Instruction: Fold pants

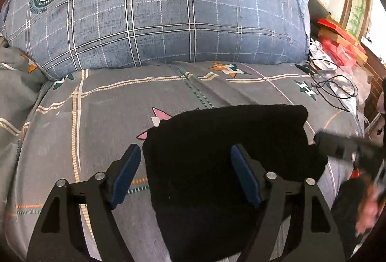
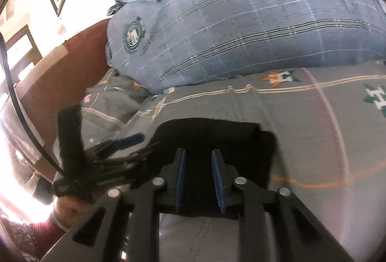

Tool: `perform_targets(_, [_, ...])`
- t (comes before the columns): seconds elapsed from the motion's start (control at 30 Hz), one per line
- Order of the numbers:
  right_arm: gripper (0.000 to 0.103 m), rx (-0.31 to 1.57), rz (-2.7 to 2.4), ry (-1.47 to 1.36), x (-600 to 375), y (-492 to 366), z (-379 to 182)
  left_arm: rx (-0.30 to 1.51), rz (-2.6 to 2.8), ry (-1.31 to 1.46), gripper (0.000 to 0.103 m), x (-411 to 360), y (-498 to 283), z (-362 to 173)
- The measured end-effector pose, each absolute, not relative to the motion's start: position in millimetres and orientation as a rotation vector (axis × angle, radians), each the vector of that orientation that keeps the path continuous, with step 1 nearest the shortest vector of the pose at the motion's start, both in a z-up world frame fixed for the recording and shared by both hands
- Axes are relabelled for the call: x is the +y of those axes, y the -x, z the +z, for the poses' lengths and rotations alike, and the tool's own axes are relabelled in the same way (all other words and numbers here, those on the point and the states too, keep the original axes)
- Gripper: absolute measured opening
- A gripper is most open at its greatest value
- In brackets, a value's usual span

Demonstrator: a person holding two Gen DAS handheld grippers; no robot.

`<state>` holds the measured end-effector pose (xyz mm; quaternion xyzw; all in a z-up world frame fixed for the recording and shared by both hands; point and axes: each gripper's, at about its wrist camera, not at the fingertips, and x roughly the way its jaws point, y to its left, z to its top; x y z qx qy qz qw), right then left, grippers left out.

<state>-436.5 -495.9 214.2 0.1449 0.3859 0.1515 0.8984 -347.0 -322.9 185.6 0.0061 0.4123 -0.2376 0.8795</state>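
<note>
Between left tool (image 1: 185,175) fingers: pants (image 1: 231,153).

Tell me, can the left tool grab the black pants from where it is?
Probably yes. The left tool is wide open right over the folded black pants on the gray bedsheet, and nothing lies between them. One finger sits over the cloth, the other just off its edge.

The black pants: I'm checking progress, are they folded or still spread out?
Folded: the black pants lie as a compact block on the grey bedsheet, no separate legs showing.
</note>
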Motion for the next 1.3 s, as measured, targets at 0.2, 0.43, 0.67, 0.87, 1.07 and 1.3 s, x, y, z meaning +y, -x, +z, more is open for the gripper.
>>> perform_targets(0.2, [0.02, 0.881, 0.275, -0.245, -493.3, 442.2, 187.0, 0.89, -0.48, -0.015, 0.08, -331.2, 337.6, 176.9])
perform_targets(0.43, [0.017, 0.89, 0.295, -0.313, -501.6, 445.7, 171.0, 0.893, -0.467, -0.03, 0.084, -337.0, 333.5, 175.8])
perform_targets(0.67, [0.032, 0.792, 0.305, -0.309, -505.1, 435.8, 211.4, 0.853, -0.454, -0.001, 0.083, -320.8, 339.5, 196.1])
perform_targets(0.87, [0.032, 0.785, 0.237, -0.3, -508.0, 406.5, 203.2, 0.866, -0.435, 0.015, 0.083, -319.6, 330.5, 194.0])
perform_targets(1.07, [0.03, 0.849, 0.158, -0.307, -523.9, 377.8, 168.4, 0.905, -0.441, 0.025, 0.084, -331.8, 316.7, 177.0])
perform_targets(1.3, [0.03, 0.84, 0.207, -0.357, -534.4, 372.3, 157.9, 0.919, -0.451, 0.05, 0.085, -337.3, 311.2, 166.6])
